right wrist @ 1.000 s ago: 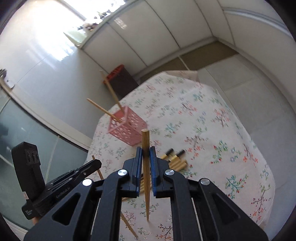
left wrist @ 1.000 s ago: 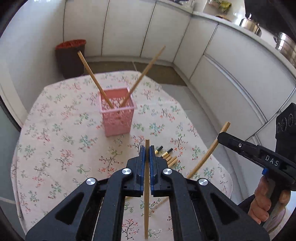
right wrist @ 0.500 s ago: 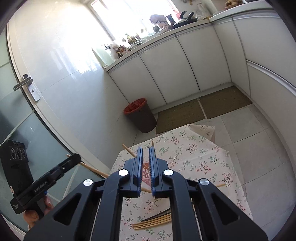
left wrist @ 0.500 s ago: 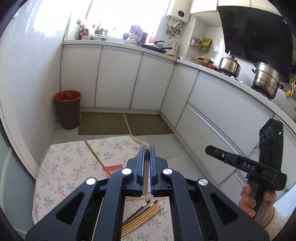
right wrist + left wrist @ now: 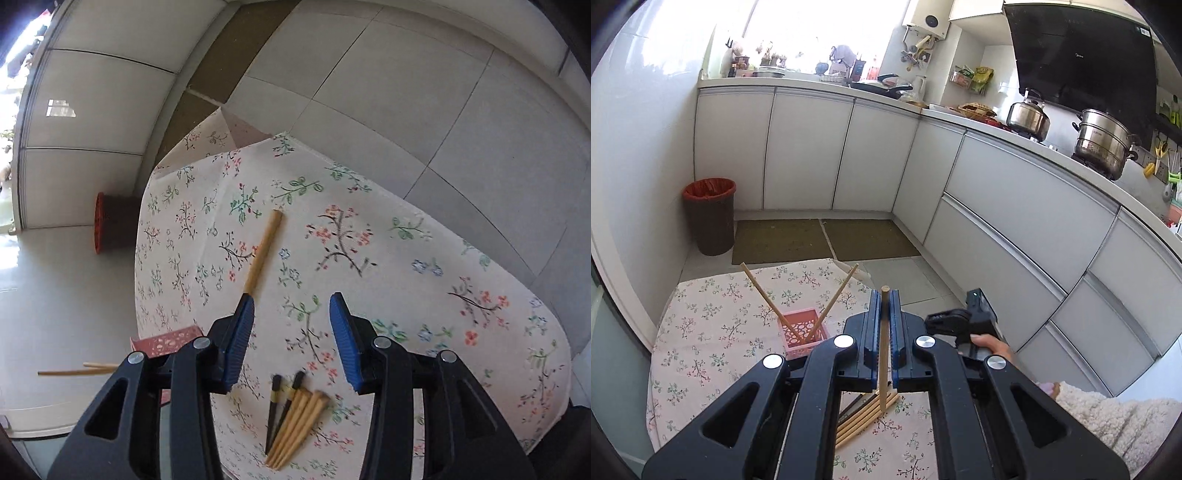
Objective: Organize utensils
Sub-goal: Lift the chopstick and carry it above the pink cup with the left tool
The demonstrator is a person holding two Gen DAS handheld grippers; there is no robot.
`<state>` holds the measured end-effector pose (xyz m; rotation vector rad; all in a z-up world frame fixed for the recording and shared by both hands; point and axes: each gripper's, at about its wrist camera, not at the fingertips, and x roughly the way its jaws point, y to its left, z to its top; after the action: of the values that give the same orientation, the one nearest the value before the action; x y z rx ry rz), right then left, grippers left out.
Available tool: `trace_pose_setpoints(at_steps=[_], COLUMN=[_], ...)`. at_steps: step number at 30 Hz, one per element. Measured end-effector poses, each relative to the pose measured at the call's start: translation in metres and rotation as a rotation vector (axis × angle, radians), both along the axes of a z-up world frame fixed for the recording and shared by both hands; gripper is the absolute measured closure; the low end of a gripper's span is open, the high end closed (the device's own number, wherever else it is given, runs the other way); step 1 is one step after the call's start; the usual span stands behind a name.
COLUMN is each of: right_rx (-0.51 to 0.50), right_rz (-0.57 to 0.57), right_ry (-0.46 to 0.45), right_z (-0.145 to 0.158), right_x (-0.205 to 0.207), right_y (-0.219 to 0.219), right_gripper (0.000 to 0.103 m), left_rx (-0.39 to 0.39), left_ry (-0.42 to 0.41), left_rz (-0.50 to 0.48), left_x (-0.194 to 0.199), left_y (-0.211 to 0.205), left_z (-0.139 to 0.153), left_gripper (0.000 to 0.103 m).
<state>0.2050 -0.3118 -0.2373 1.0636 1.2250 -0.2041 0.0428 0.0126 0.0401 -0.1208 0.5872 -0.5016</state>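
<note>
The floral cloth point(image 5: 369, 221) covers the counter. The pink basket point(image 5: 803, 332) holds two chopsticks. Left gripper point(image 5: 882, 328) fingers are clamped on one chopstick point(image 5: 884, 350). Right gripper point(image 5: 291, 332) fingers are opening, nothing between them, above the loose chopsticks point(image 5: 295, 424).

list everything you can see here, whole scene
basket: one, pink, on tablecloth
basket chopsticks: two, wooden, leaning in basket
chopstick pile: about six, two dark, rest wooden, on tablecloth
loose chopstick: one, wooden, beyond right gripper's fingertip
tablecloth: one, floral
bin: one, brown, red liner, floor
kettle, steamer pot: steel, stove
left gripper: black, shut on held chopstick
right gripper: black, jaws opening, nothing between
</note>
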Motion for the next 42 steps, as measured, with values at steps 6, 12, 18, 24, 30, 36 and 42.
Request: trace_pose_setpoints(at_steps=[6,12,18,24,30,36,42], right_rx=[-0.115,-0.227,-0.176,-0.114,-0.255,-0.396,-0.463], right_rz=[-0.003,-0.006,0.037,0.059,0.188,0.329,0.384], right_ry=[0.2,0.239,0.168,-0.019,-0.299,-0.548,-0.653], right_z=[-0.028,-0.027,-0.027,0.023,0.123,0.22,0.278], right_x=[0.056,0.065,0.026,-0.013,-0.048,-0.077,-0.087], right_y=[0.036,0.048,0.035,0.025,0.044,0.082,0.097], right_gripper=[0.059,0.091,0.094,0.095,0.095,0.096,0.096], left_rx=[-0.012,-0.024,-0.043,-0.05,-0.043,-0.025,-0.006], left_ry=[0.009,-0.001,-0.017,-0.034,-0.04,-0.042,-0.069], left_rz=[0.006,0.036,0.049,0.075,0.101,0.145,0.185], left_x=[0.004,0.002,-0.005,-0.01,-0.007,0.006,0.019], left_y=[0.013,0.027,0.032,0.033,0.032,0.032,0.035], left_z=[-0.007,-0.004,0.006,0.016,0.021,0.025,0.037], left_gripper=[0.1,0.1,0.1,0.1,0.099,0.1,0.1])
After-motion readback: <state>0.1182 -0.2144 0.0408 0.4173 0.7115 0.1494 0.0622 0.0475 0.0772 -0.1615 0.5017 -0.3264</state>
